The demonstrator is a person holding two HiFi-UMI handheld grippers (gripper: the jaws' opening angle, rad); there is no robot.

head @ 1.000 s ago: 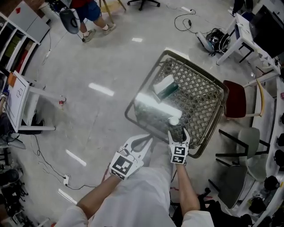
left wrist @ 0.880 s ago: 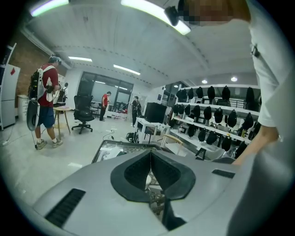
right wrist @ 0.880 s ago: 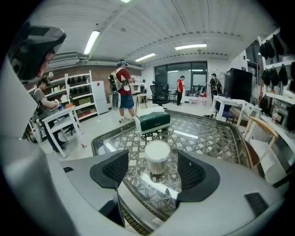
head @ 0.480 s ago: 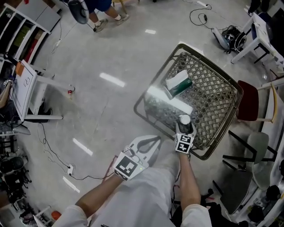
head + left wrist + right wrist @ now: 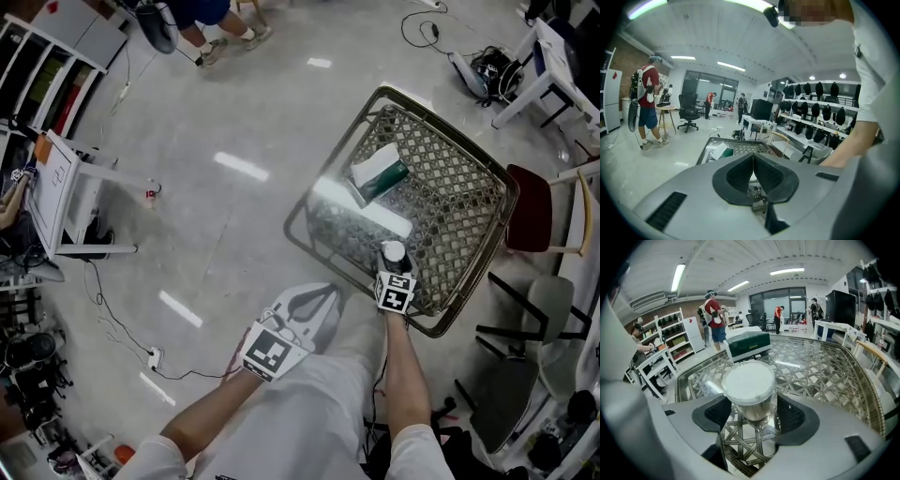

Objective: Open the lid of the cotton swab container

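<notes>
Left gripper [image 5: 752, 159]: jaws clenched, nothing between them, held off table beside person's lap. Right gripper [image 5: 753, 414]: jaws released, flanking cotton swab container [image 5: 753, 408], pads clear of its body. Container upright on glass table [image 5: 820, 376], near its near edge. White lid [image 5: 748, 380] seated on top. Judgement: container not open; grip and lid removal outstanding. Green box [image 5: 749, 345] beyond.

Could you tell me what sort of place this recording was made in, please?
Probably an open-plan lab or workshop office. There are wall shelves lined with dark, helmet-like gear, an office chair at a desk, and loose cables on the floor. The work happens on a glass-topped wicker table.
</notes>
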